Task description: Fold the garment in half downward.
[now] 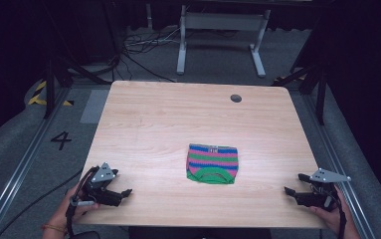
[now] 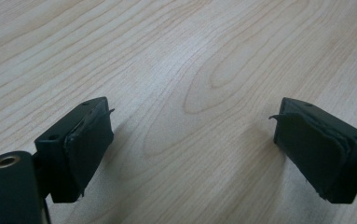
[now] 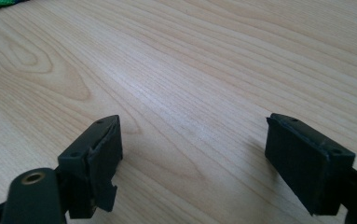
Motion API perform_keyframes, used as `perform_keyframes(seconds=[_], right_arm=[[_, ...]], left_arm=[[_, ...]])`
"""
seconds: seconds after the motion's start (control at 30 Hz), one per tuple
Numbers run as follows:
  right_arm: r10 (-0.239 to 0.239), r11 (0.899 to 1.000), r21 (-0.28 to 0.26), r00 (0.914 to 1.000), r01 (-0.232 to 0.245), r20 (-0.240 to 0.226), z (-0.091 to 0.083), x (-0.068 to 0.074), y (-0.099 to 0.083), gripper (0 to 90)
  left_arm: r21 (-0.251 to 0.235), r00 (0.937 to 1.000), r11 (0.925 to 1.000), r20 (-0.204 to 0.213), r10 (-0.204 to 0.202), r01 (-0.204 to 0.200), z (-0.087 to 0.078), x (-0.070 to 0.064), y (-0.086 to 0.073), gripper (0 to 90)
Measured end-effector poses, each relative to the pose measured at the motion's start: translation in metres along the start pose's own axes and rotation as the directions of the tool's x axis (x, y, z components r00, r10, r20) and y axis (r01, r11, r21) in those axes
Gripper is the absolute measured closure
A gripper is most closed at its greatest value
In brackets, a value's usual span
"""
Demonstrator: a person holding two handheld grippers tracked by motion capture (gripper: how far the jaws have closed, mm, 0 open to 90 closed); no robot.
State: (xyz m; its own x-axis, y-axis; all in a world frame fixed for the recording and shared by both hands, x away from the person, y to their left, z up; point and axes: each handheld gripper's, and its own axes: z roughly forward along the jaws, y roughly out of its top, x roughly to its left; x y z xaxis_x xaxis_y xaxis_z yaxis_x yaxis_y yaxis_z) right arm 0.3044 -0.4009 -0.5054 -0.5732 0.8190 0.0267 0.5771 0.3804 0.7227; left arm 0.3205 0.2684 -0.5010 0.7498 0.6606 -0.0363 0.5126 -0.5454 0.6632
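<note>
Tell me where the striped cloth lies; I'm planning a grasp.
In the high view, the striped cloth lies flat on the table, slightly right of centre, toward the near edge, between both tongs.

A black "4" is marked on the floor (image 1: pixel 61 140).

Each hand-held gripper is black, with a grey three-cornered plate on top: the left hand-held gripper (image 1: pixel 112 191) trails a black cable down past the person's left hand (image 1: pixel 61 215), whose wrist wears a thin orange band, and the right hand-held gripper (image 1: pixel 302 189) sits in the right hand (image 1: pixel 331 216). Up close, the jaws are blocky black pieces faced with worn, peeling dark pads (image 2: pixel 88 145), with small screw holes on top and a brass-coloured eyelet (image 3: pixel 32 177) at the near left.
</note>
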Motion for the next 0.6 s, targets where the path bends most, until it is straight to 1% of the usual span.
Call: perform_keyframes(seconds=[0.03,0.07,0.17,0.23,0.27,0.33,0.43,0.5,0.53,0.6], right_arm=[[0.0,1.0,0.0,1.0,0.0,0.0,0.0,0.0,0.0,19.3],[0.0,1.0,0.0,1.0,0.0,0.0,0.0,0.0,0.0,19.3],[0.0,1.0,0.0,1.0,0.0,0.0,0.0,0.0,0.0,19.3],[-0.001,1.0,0.001,1.0,0.001,-0.001,-0.0001,-0.0001,0.0,19.3],[0.0,1.0,0.0,1.0,0.0,0.0,0.0,-0.0001,0.0,19.4],[-0.001,1.0,0.001,1.0,0.001,-0.001,-0.0001,-0.0001,0.0,19.3],[0.0,1.0,0.0,1.0,0.0,-0.001,0.0,0.0,0.0,19.3],[0.0,1.0,0.0,1.0,0.0,0.001,0.0,-0.0001,0.0,18.3],[0.005,1.0,0.003,1.0,-0.005,0.007,0.0003,-0.0002,0.0001,16.7],[0.009,1.0,0.006,0.9999,-0.009,0.013,0.0006,-0.0004,0.0002,15.6]], left_arm=[[0.002,1.0,1.0,-0.007,0.002,-0.002,0.0003,0.0,0.0005,10.2],[0.002,1.0,1.0,-0.006,-0.005,0.005,0.001,-0.0004,0.0008,9.3],[0.012,1.0,0.9999,-0.009,-0.003,0.003,0.0015,-0.0005,0.0019,7.5],[0.008,0.9999,0.9999,-0.013,-0.012,0.012,0.0025,-0.0012,0.0022,6.6],[0.012,0.9998,0.9999,-0.015,-0.008,0.008,0.0026,-0.001,0.0026,6.2],[0.016,0.9998,0.9998,-0.012,-0.013,0.014,0.0038,-0.0015,0.0033,5.0],[0.027,0.9996,0.9994,-0.018,-0.019,0.02,0.0074,-0.0025,0.0064,0.8],[0.029,0.9981,0.9984,-0.039,-0.047,0.048,0.0095,-0.0053,0.0088,0.0],[0.028,0.9975,0.9985,-0.054,-0.046,0.047,0.0098,-0.0058,0.0095,0.0],[0.027,0.9971,0.9983,-0.057,-0.05,0.051,0.0101,-0.0063,0.0097,0.0]])
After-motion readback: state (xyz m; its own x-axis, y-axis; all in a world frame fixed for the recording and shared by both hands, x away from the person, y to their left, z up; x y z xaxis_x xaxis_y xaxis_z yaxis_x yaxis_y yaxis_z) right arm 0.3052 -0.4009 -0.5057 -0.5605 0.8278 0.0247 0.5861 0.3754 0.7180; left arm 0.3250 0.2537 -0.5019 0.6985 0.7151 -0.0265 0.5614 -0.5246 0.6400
